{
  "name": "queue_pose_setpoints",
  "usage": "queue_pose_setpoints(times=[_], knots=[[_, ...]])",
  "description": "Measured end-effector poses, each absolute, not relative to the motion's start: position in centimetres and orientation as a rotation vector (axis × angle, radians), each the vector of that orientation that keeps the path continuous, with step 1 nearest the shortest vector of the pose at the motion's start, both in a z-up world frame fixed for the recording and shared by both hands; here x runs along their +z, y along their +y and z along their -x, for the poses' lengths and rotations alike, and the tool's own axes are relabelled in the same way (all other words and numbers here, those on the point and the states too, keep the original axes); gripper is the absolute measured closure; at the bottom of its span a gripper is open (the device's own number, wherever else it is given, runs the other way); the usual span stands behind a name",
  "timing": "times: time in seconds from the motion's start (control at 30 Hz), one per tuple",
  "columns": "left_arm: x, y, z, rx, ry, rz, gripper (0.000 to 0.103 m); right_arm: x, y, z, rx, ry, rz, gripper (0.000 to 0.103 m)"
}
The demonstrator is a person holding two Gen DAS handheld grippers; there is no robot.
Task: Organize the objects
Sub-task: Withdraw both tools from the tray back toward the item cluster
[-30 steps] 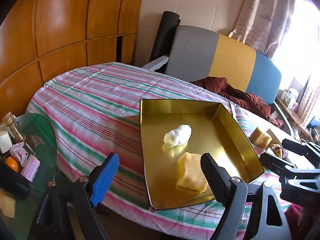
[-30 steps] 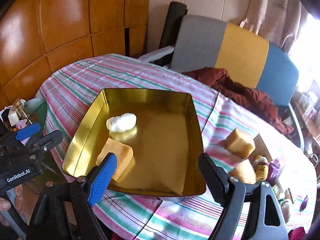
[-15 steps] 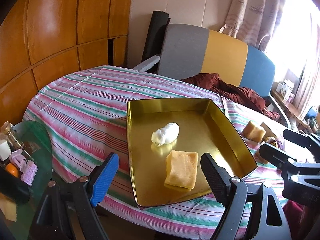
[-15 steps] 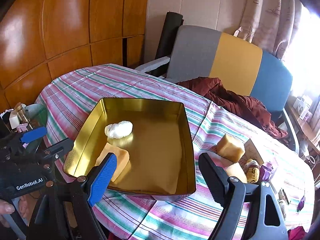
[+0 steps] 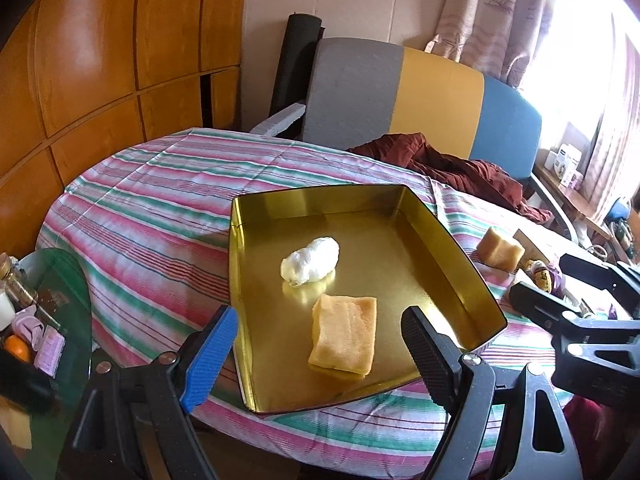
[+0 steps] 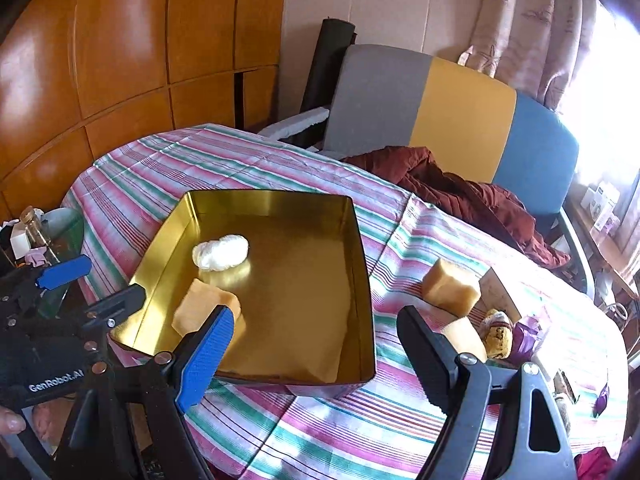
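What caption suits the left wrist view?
Open left tool hovers over a gold tray holding a yellow sponge and a white wad.

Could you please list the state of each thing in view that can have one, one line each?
left gripper: open, empty, hovering at the tin's near edge.
right gripper: open, empty.
gold tin: lidless, on the striped cloth.
white wad: lying in the tin.
flat sponge: lying in the tin.
sponge block: on the cloth, outside the tin.
maroon garment: crumpled against the chair.
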State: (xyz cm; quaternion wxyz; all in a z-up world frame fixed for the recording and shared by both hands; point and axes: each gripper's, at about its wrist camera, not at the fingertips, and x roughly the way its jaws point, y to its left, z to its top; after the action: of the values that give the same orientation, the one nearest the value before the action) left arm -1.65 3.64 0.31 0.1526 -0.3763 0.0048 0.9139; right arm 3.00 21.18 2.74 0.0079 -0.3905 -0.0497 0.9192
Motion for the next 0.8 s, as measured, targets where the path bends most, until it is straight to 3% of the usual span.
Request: queue_pose_setpoints(times=[0.43,0.8], knots=[[0.1,10.8,2.2,2.473,0.185,1.050,0.013,-1.7,32.4,-3.9,2.600,0.022,1.340,0.018],[0.6,20.3,4.0,2.307,0.310,1.022,0.011,-1.2,47.7,-5.8,2.340,0.208,1.243,0.018]])
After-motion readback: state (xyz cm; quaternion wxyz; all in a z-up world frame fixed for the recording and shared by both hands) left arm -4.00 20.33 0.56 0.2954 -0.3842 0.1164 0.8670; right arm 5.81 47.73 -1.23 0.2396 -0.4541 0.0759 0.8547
